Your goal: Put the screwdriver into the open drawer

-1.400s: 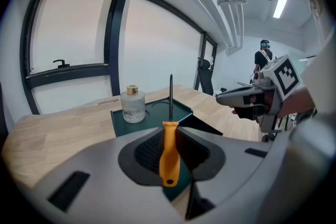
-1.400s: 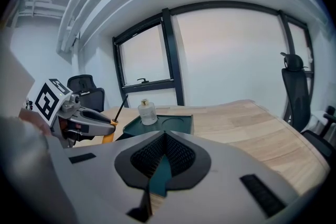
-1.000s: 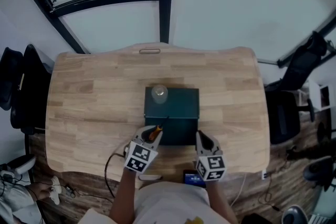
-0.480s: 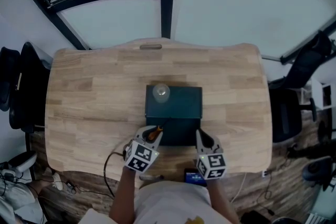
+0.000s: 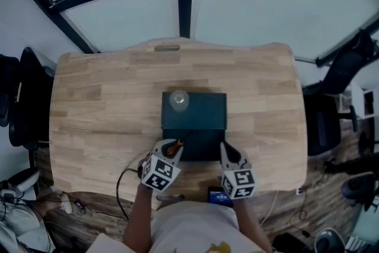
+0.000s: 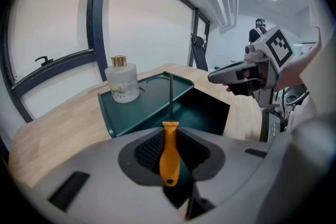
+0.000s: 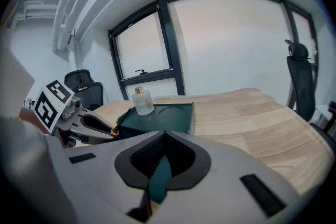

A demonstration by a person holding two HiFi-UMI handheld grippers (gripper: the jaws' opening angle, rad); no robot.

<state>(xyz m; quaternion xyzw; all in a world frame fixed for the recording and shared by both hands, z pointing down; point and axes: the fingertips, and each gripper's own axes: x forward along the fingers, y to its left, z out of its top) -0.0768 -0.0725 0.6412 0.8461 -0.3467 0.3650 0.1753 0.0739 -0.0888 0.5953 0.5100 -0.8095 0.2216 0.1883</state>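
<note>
While a person stands at 6 o'clock, this shows.
Table [image 5: 89,115]: light wood.
Box [image 5: 204,109]: green, mid table, its drawer [image 5: 201,150] pulled out toward 6 o'clock.
Right gripper [image 5: 227,151]: at the drawer's 4 o'clock corner, jaws pinched on a thin green edge.
Left gripper [image 5: 173,148]: at the drawer's 8 o'clock corner, squeezing the screwdriver.
Bottle [image 5: 179,100]: on the box, 10 o'clock corner.
Screwdriver [image 6: 169,157]: orange handle between the jaws, tip over the drawer.

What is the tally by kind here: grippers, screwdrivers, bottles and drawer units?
grippers: 2, the left gripper and the right gripper
screwdriver: 1
bottle: 1
drawer unit: 1
total: 5
</note>
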